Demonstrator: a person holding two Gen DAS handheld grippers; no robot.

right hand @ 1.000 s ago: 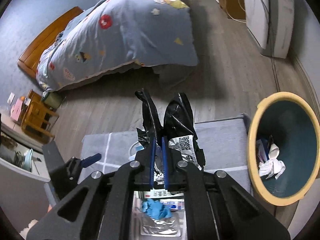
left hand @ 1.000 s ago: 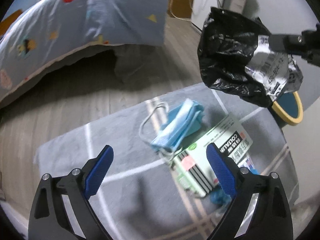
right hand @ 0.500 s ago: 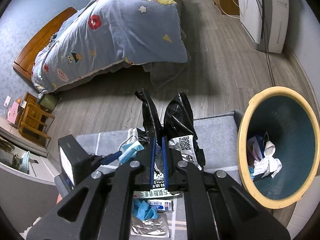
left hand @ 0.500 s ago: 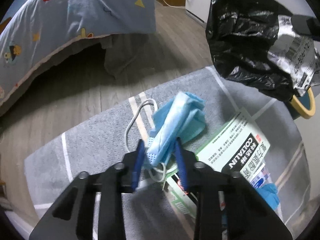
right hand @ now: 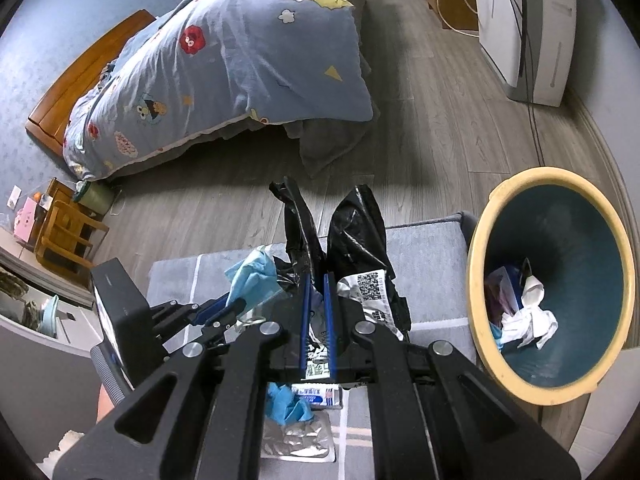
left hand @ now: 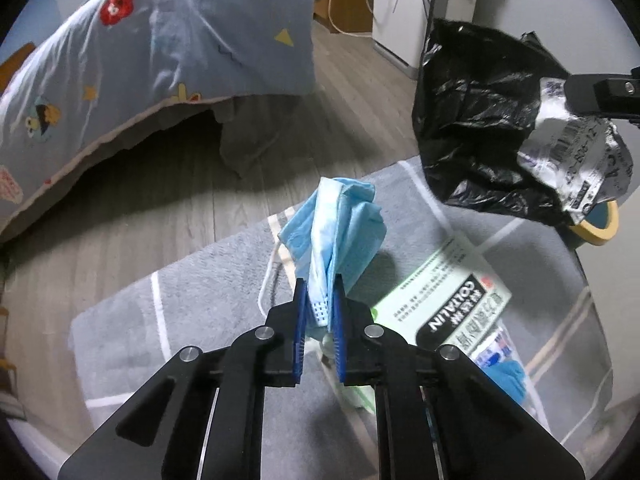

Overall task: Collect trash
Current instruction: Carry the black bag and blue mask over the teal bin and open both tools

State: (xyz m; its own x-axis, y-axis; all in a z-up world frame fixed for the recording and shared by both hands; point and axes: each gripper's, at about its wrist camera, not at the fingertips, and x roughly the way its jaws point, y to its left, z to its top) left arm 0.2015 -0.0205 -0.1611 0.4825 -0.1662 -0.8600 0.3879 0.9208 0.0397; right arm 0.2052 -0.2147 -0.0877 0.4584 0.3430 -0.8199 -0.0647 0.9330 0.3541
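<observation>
- Between the blue pads of your left gripper: the face mask, pinched at its near end; the jaws have just been closing and now press on it, the body of the mask standing up and away from you along the line of the fingers.
- Up and to the right of the mask: the black bag, clamped with a crumpled printed wrapper by your right gripper, jaws tight on the plastic.
- Beyond the bag, at the right edge of the grey mat: the yellow-rimmed bin, already holding crumpled paper.
- The relation to act on: the bin lies to the right, nearer your right hand; your left must cross over the green box.
- Pose: both grippers pitch steeply downward.
</observation>
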